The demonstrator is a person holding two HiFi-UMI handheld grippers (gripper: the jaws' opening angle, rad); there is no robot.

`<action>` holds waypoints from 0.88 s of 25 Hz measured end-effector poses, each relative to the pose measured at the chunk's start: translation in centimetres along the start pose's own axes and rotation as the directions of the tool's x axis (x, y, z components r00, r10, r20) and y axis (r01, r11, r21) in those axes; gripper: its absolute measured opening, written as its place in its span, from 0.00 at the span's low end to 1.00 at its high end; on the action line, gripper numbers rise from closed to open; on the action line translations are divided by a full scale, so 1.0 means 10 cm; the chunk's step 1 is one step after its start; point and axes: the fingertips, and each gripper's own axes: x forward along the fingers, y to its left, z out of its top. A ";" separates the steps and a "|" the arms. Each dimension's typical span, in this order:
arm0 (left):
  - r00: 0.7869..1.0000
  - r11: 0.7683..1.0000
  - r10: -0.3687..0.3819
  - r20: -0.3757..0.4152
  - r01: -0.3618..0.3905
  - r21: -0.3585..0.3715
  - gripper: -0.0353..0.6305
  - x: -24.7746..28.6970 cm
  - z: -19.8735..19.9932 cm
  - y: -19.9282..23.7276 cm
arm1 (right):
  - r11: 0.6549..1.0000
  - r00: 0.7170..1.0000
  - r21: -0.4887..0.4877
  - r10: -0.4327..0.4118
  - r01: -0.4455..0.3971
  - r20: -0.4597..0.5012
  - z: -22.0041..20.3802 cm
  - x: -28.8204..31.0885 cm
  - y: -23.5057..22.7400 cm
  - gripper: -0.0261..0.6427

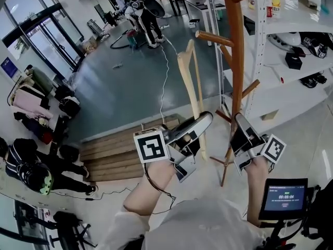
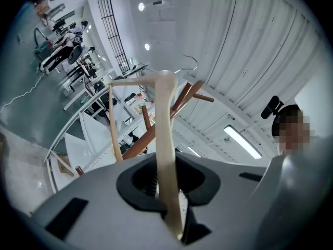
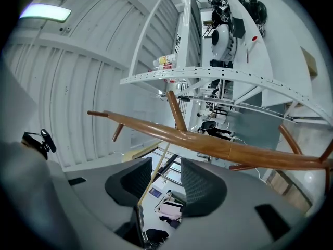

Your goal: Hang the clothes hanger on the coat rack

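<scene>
A pale wooden clothes hanger [image 1: 188, 74] stands upright in front of me, held by its lower arm in my left gripper [image 1: 202, 123], which is shut on it. In the left gripper view the hanger's arm [image 2: 165, 134] runs up from between the jaws to its metal hook [image 2: 190, 62]. The brown wooden coat rack [image 1: 237, 56] rises just right of the hanger, one peg [image 1: 213, 37] pointing towards it. My right gripper [image 1: 241, 123] is low beside the pole, open and holding nothing. In the right gripper view the pole [image 3: 218, 147] crosses above the parted jaws, and the hanger's thin bar [image 3: 154, 172] shows beyond the gap.
White shelving [image 1: 291, 33] with helmets and bottles stands right of the rack. A wooden step [image 1: 114, 150] lies below my left arm. People stand far back [image 1: 145, 14] and one crouches at the left [image 1: 31, 171]. A small screen [image 1: 283, 197] sits at the lower right.
</scene>
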 end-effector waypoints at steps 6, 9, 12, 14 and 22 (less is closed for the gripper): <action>0.998 0.999 -0.022 -0.053 0.024 0.044 0.14 0.24 -0.07 -0.11 | 1.000 0.999 -0.006 0.007 -0.007 0.038 0.17 -0.11 -0.01 0.31; 0.996 0.998 -0.030 -0.078 0.034 0.045 0.14 0.32 -0.12 -0.09 | 1.000 0.999 -0.012 0.009 -0.009 0.050 0.19 -0.15 -0.01 0.31; 0.994 0.999 -0.039 -0.101 0.042 0.031 0.14 0.40 -0.17 -0.05 | 1.000 0.998 -0.016 0.005 -0.004 0.062 0.23 -0.18 -0.03 0.31; 0.994 0.999 -0.041 -0.105 0.042 0.011 0.14 0.42 -0.20 -0.01 | 1.000 0.998 -0.019 0.001 0.000 0.070 0.25 -0.20 -0.04 0.31; 0.990 0.998 -0.067 -0.125 0.066 -0.012 0.14 0.51 -0.30 0.07 | 0.999 0.996 -0.028 -0.013 0.016 0.090 0.31 -0.26 -0.07 0.31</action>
